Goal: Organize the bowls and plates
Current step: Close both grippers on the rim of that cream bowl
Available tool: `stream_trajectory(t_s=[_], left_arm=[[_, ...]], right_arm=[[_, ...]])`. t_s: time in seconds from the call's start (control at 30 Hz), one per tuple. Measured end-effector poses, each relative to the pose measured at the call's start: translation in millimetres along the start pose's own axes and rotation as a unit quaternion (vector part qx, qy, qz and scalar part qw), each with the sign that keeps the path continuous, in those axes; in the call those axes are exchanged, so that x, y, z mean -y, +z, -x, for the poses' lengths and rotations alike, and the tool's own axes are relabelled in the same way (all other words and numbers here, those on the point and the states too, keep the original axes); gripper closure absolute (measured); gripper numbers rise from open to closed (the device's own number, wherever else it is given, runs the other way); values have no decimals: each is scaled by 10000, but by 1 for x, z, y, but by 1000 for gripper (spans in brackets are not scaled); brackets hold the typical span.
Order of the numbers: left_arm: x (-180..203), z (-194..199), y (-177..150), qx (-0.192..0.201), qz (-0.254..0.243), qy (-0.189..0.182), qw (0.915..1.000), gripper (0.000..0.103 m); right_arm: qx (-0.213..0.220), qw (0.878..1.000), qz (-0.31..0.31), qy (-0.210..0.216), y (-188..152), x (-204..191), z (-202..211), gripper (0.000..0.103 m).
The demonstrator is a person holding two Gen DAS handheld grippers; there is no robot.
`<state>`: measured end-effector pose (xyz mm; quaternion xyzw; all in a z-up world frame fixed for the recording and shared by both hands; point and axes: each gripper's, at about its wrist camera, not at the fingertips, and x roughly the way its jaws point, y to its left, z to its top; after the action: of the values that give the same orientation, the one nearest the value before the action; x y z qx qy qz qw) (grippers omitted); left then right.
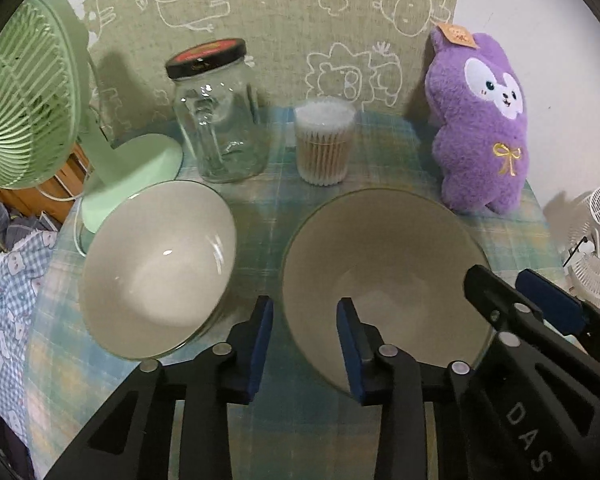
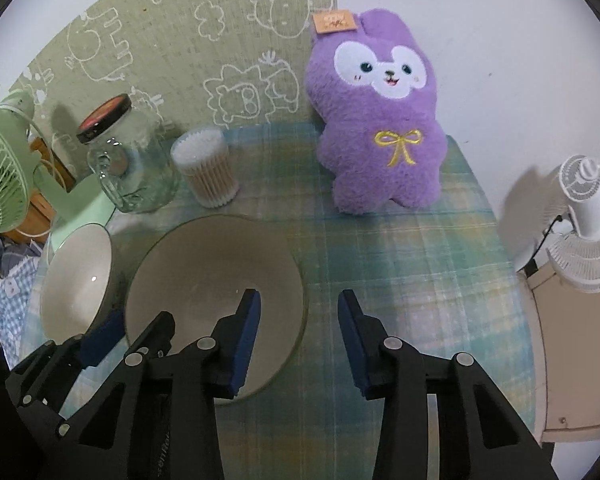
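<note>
Two cream bowls stand side by side on a plaid tablecloth (image 1: 260, 208). The wider bowl (image 1: 384, 264) (image 2: 212, 272) is on the right and the smaller, deeper bowl (image 1: 156, 264) (image 2: 80, 280) on the left. My left gripper (image 1: 305, 308) (image 2: 140, 322) straddles the wide bowl's left rim, one pad inside and one outside, with a gap on both sides. My right gripper (image 2: 299, 300) (image 1: 512, 288) straddles the same bowl's right rim the same way. Neither pair of pads presses on the rim. The smaller bowl is untouched.
Behind the bowls stand a glass jar (image 1: 220, 120) with a black lid, a tub of cotton swabs (image 1: 324, 144) and a purple plush toy (image 1: 480, 120). A green fan (image 1: 28, 100) crowds the back left. A white fan (image 2: 584, 224) stands beyond the table's right edge.
</note>
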<state>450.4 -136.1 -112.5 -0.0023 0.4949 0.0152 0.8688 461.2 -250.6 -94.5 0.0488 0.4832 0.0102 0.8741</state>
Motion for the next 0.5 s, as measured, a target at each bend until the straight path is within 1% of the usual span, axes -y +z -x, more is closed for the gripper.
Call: stream_trajectory(t_s=[0.17, 0.23, 0.27, 0.3, 0.33, 0.37, 0.47, 0.5], left_arm=[[0, -11, 5, -36, 64, 49, 10000, 78], [-1, -15, 6, -69, 56, 62, 9999, 81], [-1, -18, 7, -102, 23, 94, 9999, 83], [-1, -20, 6, -117, 2, 109, 9999, 85], [-1, -22, 7, -137, -17, 120, 9998, 86], [-1, -24, 7, -149, -27, 148, 9998, 88], [-2, -26, 7, -133, -15, 137, 9998, 88], [-2, -26, 7, -120, -15, 145, 9998, 88]], right_arm=[[-70, 9999, 11, 78, 5, -1, -17, 60], [-114, 9999, 47, 84, 7, -3, -24, 67], [-155, 9998, 66, 82, 8, -3, -26, 69], [-202, 9997, 80, 101, 8, -4, -30, 75], [-267, 9995, 90, 129, 9, -4, -34, 79], [-289, 9995, 102, 89, 9, -5, -37, 80], [-251, 9996, 120, 43, 9, -5, -39, 83], [-240, 9996, 137, 7, 9, -5, -39, 86]])
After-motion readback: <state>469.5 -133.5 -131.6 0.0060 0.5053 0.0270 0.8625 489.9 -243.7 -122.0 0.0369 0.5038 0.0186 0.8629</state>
